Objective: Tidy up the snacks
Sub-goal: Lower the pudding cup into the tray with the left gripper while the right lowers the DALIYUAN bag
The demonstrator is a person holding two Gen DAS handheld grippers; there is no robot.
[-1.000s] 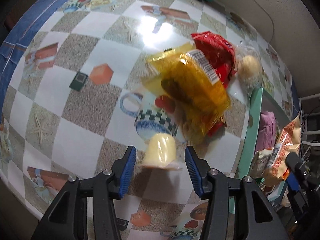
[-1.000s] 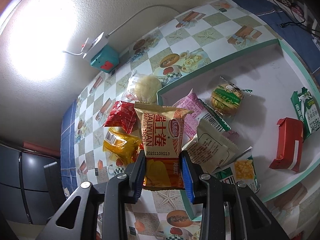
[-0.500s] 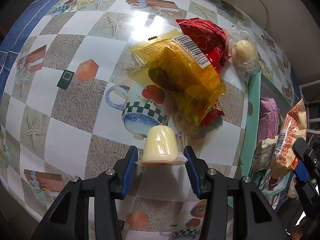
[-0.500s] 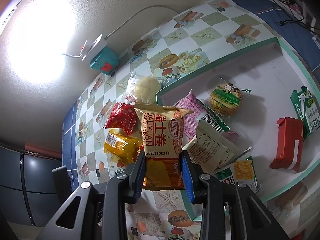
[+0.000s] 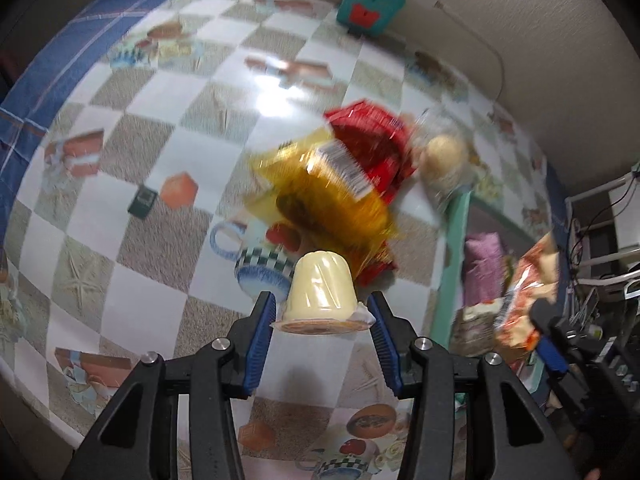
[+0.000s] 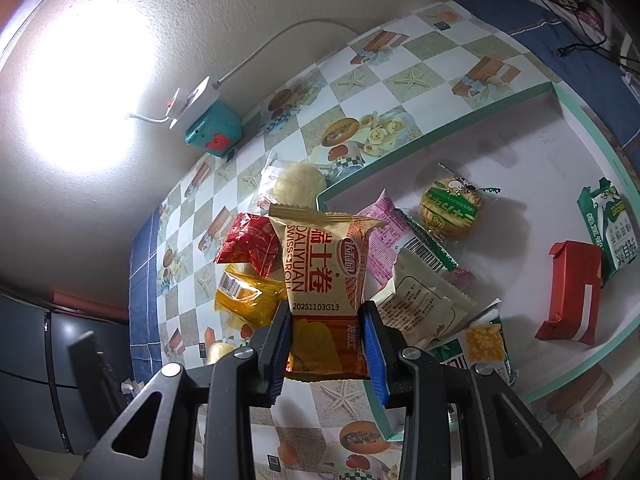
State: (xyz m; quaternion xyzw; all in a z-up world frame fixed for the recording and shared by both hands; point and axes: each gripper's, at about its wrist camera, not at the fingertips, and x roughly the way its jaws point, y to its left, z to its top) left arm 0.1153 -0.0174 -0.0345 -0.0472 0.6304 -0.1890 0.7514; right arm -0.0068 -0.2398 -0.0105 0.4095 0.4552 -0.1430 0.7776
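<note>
The left gripper [image 5: 322, 322] grips a pale yellow pudding cup [image 5: 322, 300] by its lid rim, blue pads on both sides, cup raised above the checked tablecloth [image 5: 132, 304]. Beyond it lie a yellow wrapped snack [image 5: 320, 196], a red packet [image 5: 372, 144] and a clear-bagged bun [image 5: 442, 158], clustered just beside the green rim of the tray [image 5: 456, 240]. To the left of the cluster the cloth is open as far as the blue border.

The right gripper [image 6: 326, 338] is clamped on the lower end of a Swiss roll packet [image 6: 324, 272], held upright above the tray's near-left corner. That corner is crowded with a pink packet [image 6: 386, 236], a white packet [image 6: 420, 308] and a corn snack packet [image 6: 480, 344]. The tray floor [image 6: 520, 160] is open toward the far wall. A round biscuit pack [image 6: 452, 206], a red box [image 6: 572, 296] and a green carton [image 6: 608, 228] lie toward the right rim.
</note>
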